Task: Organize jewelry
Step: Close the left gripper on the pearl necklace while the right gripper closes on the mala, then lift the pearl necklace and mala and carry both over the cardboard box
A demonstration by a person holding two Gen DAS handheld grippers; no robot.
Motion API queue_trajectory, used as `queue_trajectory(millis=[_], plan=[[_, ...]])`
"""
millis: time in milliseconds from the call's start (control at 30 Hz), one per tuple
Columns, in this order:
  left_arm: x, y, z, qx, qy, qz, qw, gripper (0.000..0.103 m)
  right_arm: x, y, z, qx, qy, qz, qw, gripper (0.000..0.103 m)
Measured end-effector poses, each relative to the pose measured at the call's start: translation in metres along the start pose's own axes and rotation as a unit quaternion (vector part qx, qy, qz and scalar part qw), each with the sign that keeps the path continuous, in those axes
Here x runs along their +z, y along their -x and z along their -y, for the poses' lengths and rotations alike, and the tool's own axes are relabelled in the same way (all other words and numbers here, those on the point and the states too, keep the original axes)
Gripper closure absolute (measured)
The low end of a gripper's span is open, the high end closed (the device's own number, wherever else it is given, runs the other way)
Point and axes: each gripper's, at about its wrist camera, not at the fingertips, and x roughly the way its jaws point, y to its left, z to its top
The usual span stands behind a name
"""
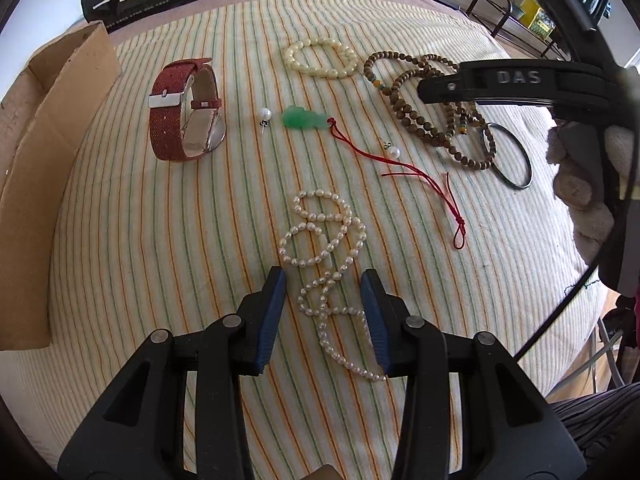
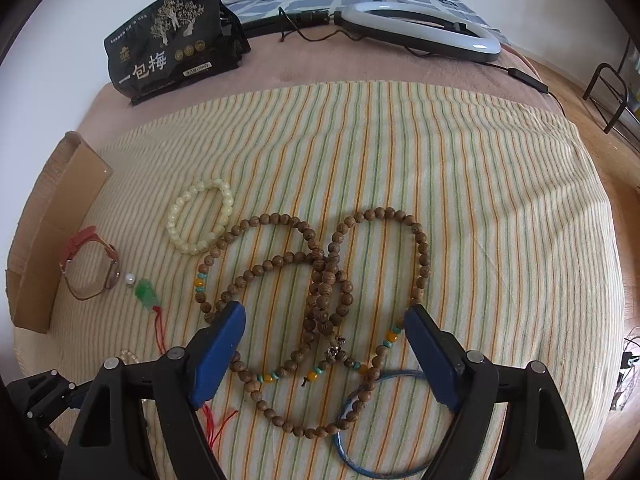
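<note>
Left wrist view: left gripper [image 1: 324, 280], black frame with blue pads, jaws parted moderately and holding nothing, straddling the lower coils of a long white pearl necklace [image 1: 326, 248] lying looped on the yellow-striped cloth [image 1: 140, 240]. Beyond it: red fabric-strap wristwatch [image 1: 185, 110], loose pearl stud earring [image 1: 264, 115], green jade pendant on a red cord [image 1: 301, 118], second pearl earring [image 1: 393, 152], cream bead bracelet [image 1: 320, 58], brown wooden bead strand [image 1: 424, 100], thin dark bangle [image 1: 510, 156]. Brown cardboard box [image 1: 52, 168] at far left, the likely receptacle. Risk, as judged: closing on one strand would drag the tangled loops, and the trailing pearls could snag the red cord nearby. Right wrist view: right gripper [image 2: 325, 316], jaws spread wide and empty, set over the wooden bead strand [image 2: 320, 276], whose crossed middle lies between the pads. A thin blue bangle [image 2: 380, 428] sits partly under the strand at lower right. Risk, as judged: lifting the beads may carry the bangle along or drop it off the cloth. Black snack bag [image 2: 172, 44] and white ring light [image 2: 424, 30] behind, well apart.
</note>
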Motion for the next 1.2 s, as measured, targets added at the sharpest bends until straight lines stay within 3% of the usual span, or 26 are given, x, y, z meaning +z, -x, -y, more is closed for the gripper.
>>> queue_trajectory(millis=[100,200,267,300,400,533,867,1200], plan=[[-0.002,0.0,0.002,0.003,-0.004,0.004,1.0,0.066,0.001,-0.007,-0.005,-0.019,0.012,-0.001,1.0,0.019],[-0.003,0.0,0.002,0.005,-0.001,0.006,1.0,0.074,0.0,-0.007,-0.011,-0.037,0.033,0.006,0.999,0.026],[-0.001,0.0,-0.002,0.005,0.008,0.005,0.9999,0.083,0.002,-0.006,-0.015,-0.03,0.043,0.01,0.999,0.053],[-0.001,0.001,-0.005,0.005,0.011,0.005,0.9999,0.089,0.003,-0.008,-0.015,-0.02,0.039,0.005,0.999,0.06],[-0.002,0.002,-0.01,0.001,0.013,0.006,0.9999,0.096,0.004,-0.009,-0.015,-0.022,0.039,0.009,0.999,0.067],[-0.005,0.004,-0.013,-0.008,0.018,0.009,0.9998,0.098,0.006,-0.01,-0.015,-0.014,0.035,0.014,0.999,0.091],[0.001,0.019,-0.009,-0.031,0.025,0.024,0.9989,0.101,0.004,0.005,-0.012,0.009,0.021,0.032,0.999,0.092],[0.002,0.054,-0.013,-0.039,0.025,0.063,0.9969,0.101,0.004,0.053,-0.022,0.018,0.031,0.085,0.996,0.093]])
